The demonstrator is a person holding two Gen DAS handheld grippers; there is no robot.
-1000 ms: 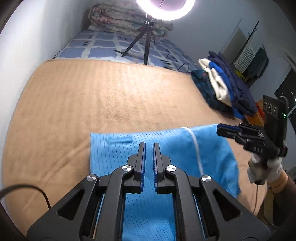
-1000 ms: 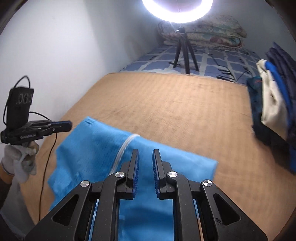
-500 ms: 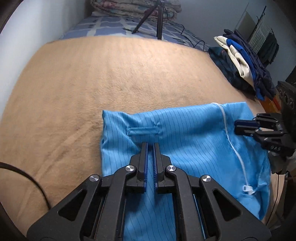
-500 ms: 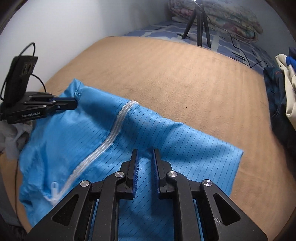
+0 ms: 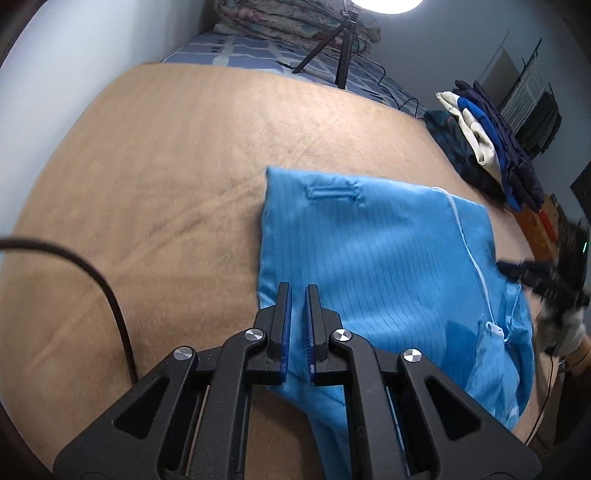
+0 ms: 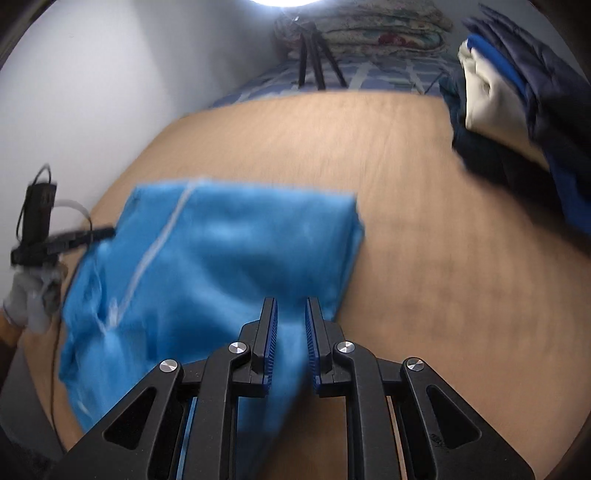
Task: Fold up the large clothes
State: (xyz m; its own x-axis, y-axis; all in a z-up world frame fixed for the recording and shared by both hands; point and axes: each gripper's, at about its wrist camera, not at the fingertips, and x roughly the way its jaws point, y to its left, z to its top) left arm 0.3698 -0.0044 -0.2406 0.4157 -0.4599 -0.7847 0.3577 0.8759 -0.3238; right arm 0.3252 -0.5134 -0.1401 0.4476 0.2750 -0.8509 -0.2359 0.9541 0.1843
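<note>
A bright blue garment (image 5: 369, 251) with a white zipper (image 5: 476, 266) lies spread on the tan blanket (image 5: 166, 166), its far edge flat. My left gripper (image 5: 297, 291) is shut on the garment's near left part, with cloth between the pads. In the right wrist view the same garment (image 6: 229, 251) rises in a fold into my right gripper (image 6: 290, 304), which is shut on it. Each gripper shows in the other's view: the left gripper (image 6: 107, 232) at the garment's left corner, the right gripper (image 5: 506, 266) blurred at its right edge.
A pile of dark blue and cream clothes (image 5: 491, 147) sits at the bed's right side. Beyond the blanket stand a tripod (image 5: 343, 55) with a ring light and a folded quilt (image 5: 295, 22). A black cable (image 5: 110, 295) crosses the blanket at the left. A gloved hand (image 6: 29, 302) holds the left gripper.
Both grippers have come down with the garment, and more of it now lies flat on the blanket. The right gripper has swung sideways, blurring its view.
</note>
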